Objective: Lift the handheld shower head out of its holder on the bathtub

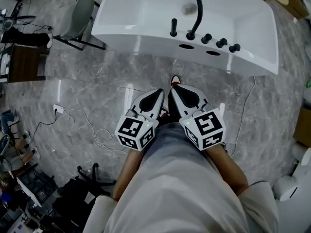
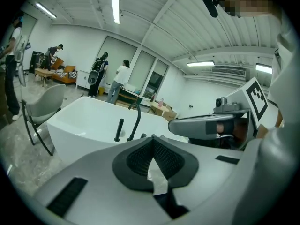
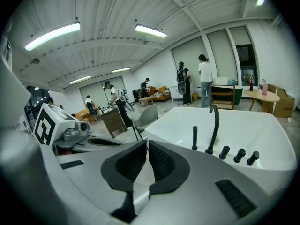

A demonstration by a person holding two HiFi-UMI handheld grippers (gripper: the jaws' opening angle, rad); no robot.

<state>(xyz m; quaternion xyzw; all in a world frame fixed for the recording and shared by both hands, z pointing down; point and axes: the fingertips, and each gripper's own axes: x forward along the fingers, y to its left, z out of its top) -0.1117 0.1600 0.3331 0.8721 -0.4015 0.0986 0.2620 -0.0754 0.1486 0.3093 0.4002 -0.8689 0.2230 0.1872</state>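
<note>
Handheld shower head (image 1: 173, 27) stands upright in its holder on the near rim of the white bathtub (image 1: 146, 40), just left of the arched black spout (image 1: 196, 11) and a row of knobs (image 1: 221, 42). Left gripper (image 1: 158, 94) and right gripper (image 1: 175, 88) hang side by side over the floor (image 1: 87, 81), short of the tub, both pairs of jaws closed together on nothing

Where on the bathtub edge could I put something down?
The bathtub rim left of the shower head is bare. To its right it is crowded: the spout, then three knobs close together. The floor before the tub is bare too.
</note>
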